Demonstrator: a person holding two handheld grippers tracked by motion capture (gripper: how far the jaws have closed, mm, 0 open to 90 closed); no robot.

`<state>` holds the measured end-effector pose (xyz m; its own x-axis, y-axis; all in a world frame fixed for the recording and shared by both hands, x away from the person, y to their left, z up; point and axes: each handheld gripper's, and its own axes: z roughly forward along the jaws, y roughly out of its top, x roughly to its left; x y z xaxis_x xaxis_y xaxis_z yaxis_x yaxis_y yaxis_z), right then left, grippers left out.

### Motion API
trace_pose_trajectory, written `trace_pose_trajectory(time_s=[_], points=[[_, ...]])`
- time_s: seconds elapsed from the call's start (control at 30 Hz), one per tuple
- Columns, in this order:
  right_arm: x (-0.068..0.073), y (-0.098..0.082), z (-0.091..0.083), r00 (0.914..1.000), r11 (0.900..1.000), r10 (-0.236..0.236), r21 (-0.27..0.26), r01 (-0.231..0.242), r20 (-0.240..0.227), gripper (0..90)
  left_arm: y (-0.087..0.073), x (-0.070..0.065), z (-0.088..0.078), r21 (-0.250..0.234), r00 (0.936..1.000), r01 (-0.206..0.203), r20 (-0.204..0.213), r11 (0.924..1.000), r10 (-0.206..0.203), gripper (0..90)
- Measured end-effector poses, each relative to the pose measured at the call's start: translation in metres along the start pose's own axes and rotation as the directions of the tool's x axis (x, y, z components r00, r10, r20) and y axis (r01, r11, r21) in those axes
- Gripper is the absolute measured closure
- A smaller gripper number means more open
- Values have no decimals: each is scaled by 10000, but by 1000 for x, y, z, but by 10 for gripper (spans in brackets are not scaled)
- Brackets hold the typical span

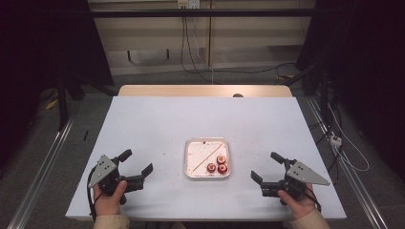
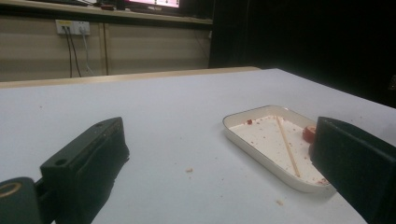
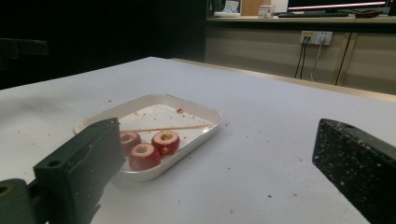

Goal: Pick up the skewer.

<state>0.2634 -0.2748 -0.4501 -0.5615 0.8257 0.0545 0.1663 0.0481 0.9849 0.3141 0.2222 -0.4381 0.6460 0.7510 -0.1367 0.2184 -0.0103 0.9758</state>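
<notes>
A white rectangular tray [image 1: 189, 157] sits in the middle of the white table. In it lie three red cored fruits [image 1: 218, 165] at the near right corner and a thin wooden skewer [image 1: 207, 155] set diagonally. From the right gripper view the fruits [image 3: 150, 144] and skewer [image 3: 163, 127] rest inside the tray [image 3: 205, 119]. The left gripper view has the tray [image 2: 243, 140] and skewer [image 2: 287, 145] to the right. My left gripper [image 1: 138, 167] rests open left of the tray, nothing between its jaws. Right of the tray my right gripper [image 1: 265, 168] is open and empty too.
Small red crumbs dot the table [image 1: 153, 119] around the tray. A wooden board [image 1: 205, 90] borders the far table edge. Cables [image 1: 334, 138] hang off the right side. Metal rails [image 1: 43, 162] run along both sides on the floor.
</notes>
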Motion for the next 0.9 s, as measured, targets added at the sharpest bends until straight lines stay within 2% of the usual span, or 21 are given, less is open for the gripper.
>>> trace_pose_trajectory(time_s=[0.37, 0.5, 0.6, 0.73, 0.9], points=[[-2, 2, 1, 10000, 10000, -55, -41, 55, 35, 9, 7, -14, 14, -199, 9984, 155, 541, 9997, -144, 21], [-2, 2, -1, 10000, 10000, -13, -74, 13, 85, 9, 13, -23, 25, -227, 9947, 379, 969, 9990, -355, 19], [-4, 2, -3, 9999, 10000, 20, -77, -19, 167, 9, 15, -29, 33, -67, 9939, 278, 1073, 9996, -269, 22], [-4, 3, -3, 9997, 9998, 145, -105, -143, 180, 9, 18, -39, 43, 25, 9912, 353, 1276, 9994, -353, 22], [-6, 3, -5, 9997, 9999, 12, -104, -10, 226, 10, 22, -47, 54, 198, 9879, 145, 1543, 9997, -174, 21]])
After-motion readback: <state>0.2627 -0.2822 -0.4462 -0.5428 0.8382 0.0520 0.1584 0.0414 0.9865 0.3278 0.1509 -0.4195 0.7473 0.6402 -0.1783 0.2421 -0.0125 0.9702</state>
